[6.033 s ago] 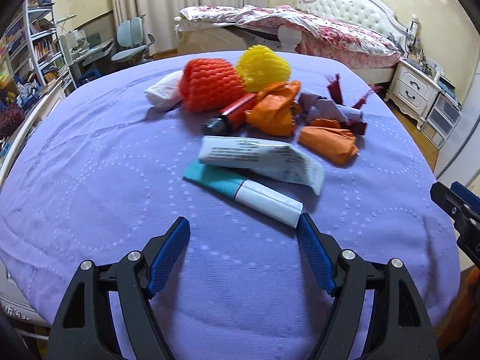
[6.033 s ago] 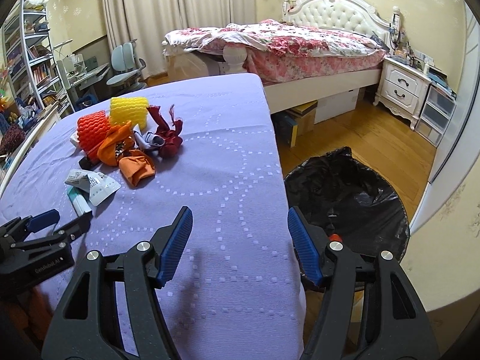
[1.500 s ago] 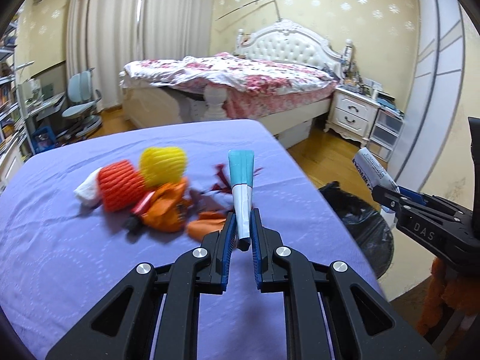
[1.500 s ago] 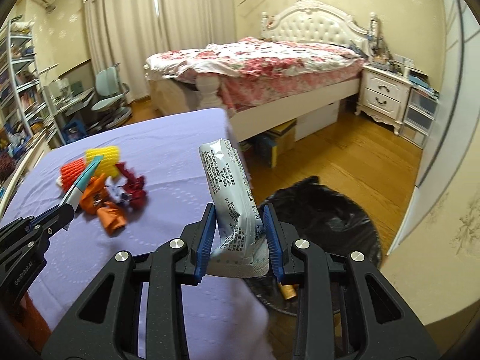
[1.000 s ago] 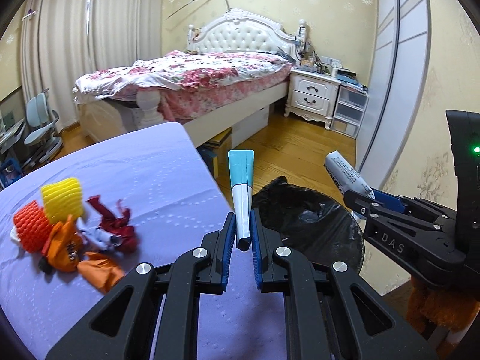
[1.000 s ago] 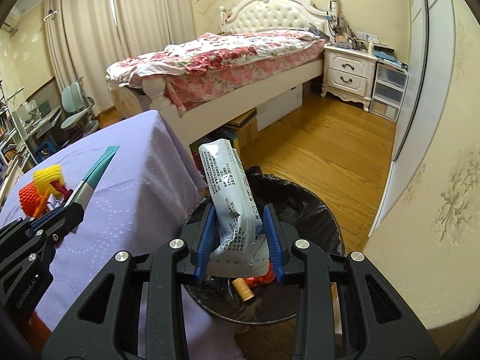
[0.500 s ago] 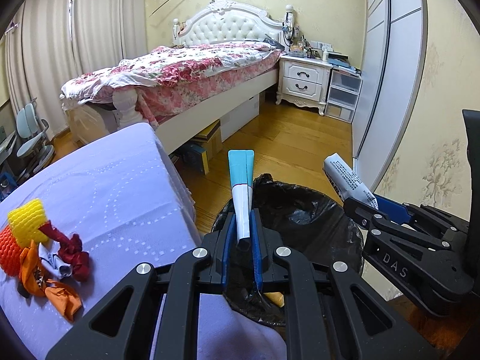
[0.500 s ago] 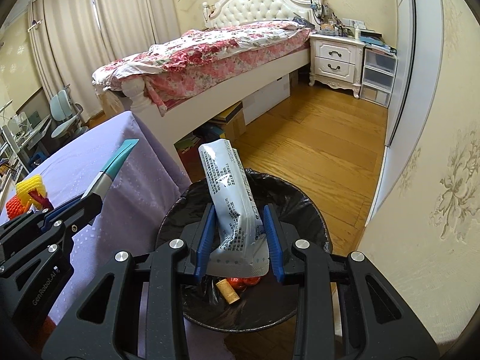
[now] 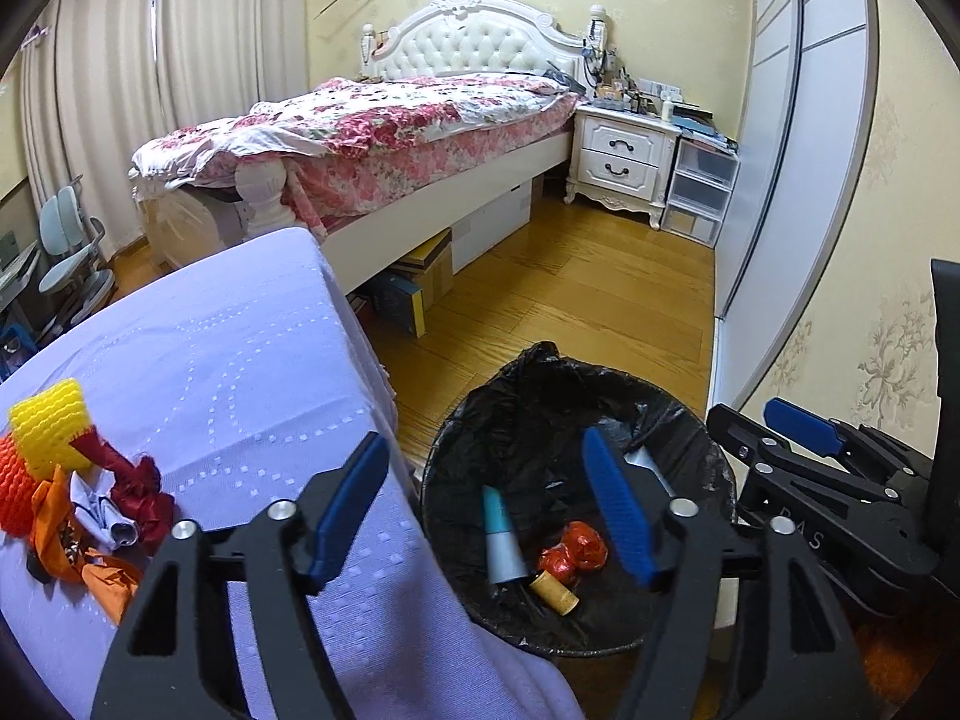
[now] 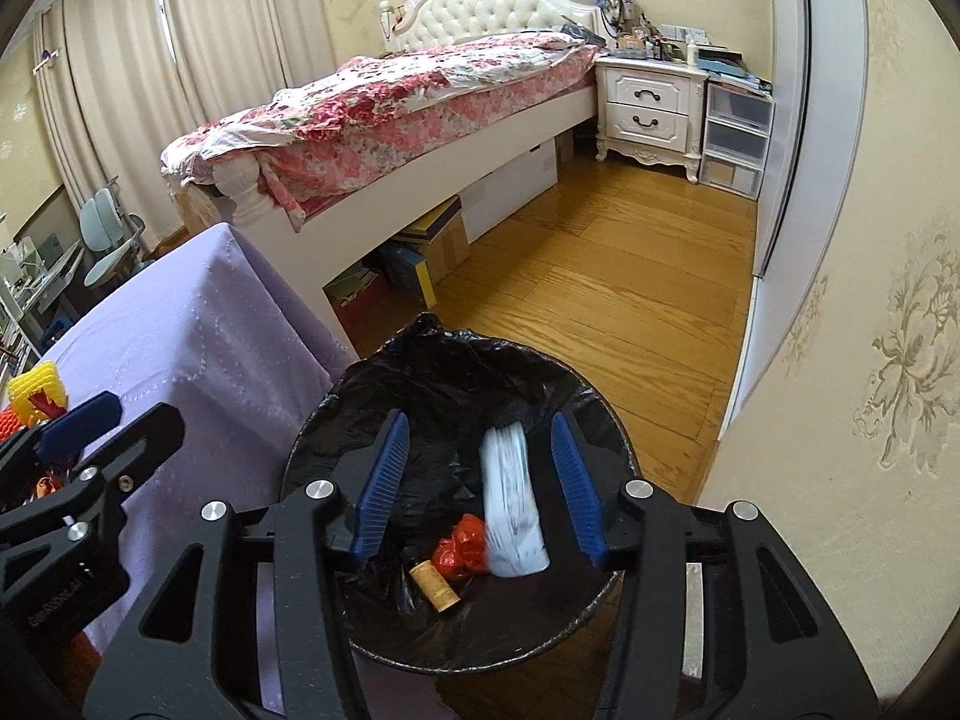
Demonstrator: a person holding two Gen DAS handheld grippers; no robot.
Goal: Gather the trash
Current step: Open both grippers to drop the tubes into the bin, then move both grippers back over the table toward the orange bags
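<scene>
below both spread pairs of fingers (image 10: 387,474), a blurred white wrapper (image 10: 513,510) and teal-tipped tube (image 9: 501,540) lie loose in the black-lined bin (image 10: 372,372).

Bin (image 9: 690,420) right of table (image 9: 240,360); tube (image 9: 501,540), packet (image 10: 513,510), cork (image 10: 435,585) inside bin.

left gripper (image 9: 489,513) jaws just opened, nothing between them. Teal-white tube (image 9: 501,540) lies in the black-lined bin (image 9: 516,384), beside red wrapper (image 9: 576,552) and cork (image 9: 555,591). Remaining trash pile (image 9: 78,510) far left on bench (image 9: 240,360).
</scene>
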